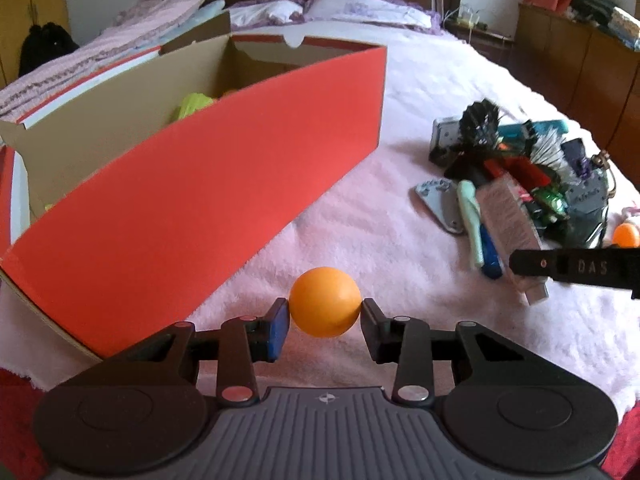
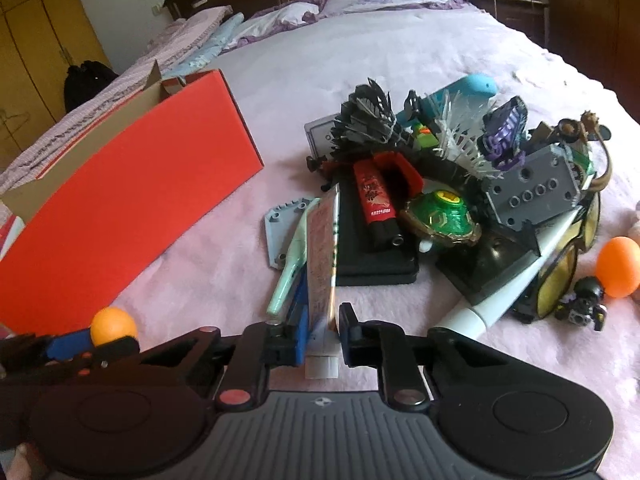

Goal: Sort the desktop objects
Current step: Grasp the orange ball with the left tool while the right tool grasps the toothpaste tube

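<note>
**Left wrist view: ball pinched, tube clamped**

Left wrist view, far left: a red box [image 1: 192, 184] stands open on the pink blanket [image 1: 360, 216], something yellow-green [image 1: 194, 105] lying inside. Just right of its near wall, the left gripper [image 1: 325, 322] pinches an orange ball [image 1: 325, 302] between its two pads, above the blanket. Further right lies the heap of odds and ends [image 1: 520, 184] (a black feathery thing on top), with a second orange ball [image 1: 627, 235] at the frame's edge.

In the right wrist view, the right gripper [image 2: 322, 334] is closed narrowly on a tube [image 2: 321, 264], whose white cap points back toward the camera. Its other end reaches into the heap, beside a pale green handle [image 2: 294, 258].
</note>
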The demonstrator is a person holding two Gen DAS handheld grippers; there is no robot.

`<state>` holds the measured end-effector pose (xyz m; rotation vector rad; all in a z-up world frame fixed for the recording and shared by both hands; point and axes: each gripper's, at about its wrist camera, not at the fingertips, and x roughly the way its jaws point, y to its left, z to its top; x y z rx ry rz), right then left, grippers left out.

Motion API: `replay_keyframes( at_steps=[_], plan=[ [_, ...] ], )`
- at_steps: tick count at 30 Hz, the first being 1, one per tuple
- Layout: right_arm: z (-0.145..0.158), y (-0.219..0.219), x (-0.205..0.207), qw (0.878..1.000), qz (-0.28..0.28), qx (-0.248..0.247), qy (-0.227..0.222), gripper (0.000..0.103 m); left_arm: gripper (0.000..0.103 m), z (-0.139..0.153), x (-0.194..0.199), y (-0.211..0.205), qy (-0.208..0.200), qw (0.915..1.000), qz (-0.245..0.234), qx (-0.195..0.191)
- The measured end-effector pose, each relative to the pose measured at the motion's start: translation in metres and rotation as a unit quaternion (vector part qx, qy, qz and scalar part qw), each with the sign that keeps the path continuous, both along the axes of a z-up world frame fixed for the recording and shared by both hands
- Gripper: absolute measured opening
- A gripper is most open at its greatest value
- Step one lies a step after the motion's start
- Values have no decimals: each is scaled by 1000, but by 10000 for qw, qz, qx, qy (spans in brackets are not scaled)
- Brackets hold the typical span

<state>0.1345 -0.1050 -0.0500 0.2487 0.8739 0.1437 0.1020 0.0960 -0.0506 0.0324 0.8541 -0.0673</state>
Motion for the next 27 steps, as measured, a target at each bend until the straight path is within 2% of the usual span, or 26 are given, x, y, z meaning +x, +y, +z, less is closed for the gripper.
replay_keyframes(
  at_steps=[16, 21, 24, 27],
  plan=[
    [36, 11, -22, 9980, 401, 275, -399, 14, 40, 37, -12, -13, -382, 9989, -278, 5],
    [52, 13, -25, 9964, 467, 491, -514, 6, 40, 46, -15, -10, -490, 9984, -281, -7],
    [59, 17, -26, 9960, 573, 348, -588, 6, 40, 47, -17, -9, -503, 9984, -274, 8],
    [54, 22, -29, 9961, 730, 37, -488, 5, 40, 45, -18, -7, -464, 9986, -251, -2]
  ],
)
